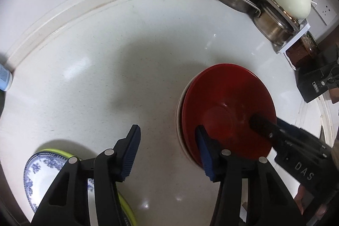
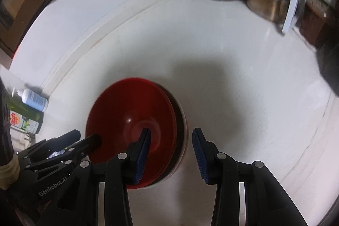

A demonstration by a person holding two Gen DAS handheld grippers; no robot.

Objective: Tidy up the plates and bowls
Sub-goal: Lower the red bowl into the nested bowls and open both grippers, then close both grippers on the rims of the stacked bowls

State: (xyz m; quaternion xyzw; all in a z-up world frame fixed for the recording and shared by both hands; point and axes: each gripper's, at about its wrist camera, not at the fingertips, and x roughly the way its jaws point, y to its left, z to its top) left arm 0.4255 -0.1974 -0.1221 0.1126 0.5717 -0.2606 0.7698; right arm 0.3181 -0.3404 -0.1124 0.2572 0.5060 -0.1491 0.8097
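Both tools spread, nothing pinched: left tool (image 1: 167, 154), right tool (image 2: 171, 158). Red bowl stack (image 2: 131, 120) center-left on white tabletop (image 2: 233, 99); blue-patterned plate (image 1: 42, 173) lower left.

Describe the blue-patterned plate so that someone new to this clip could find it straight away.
Start at the white counter and find the stack of red bowls near its middle. In the left wrist view, look to the lower left corner, behind the left gripper. The plate lies there on a yellow-green dish; it alone is white with blue flowers.
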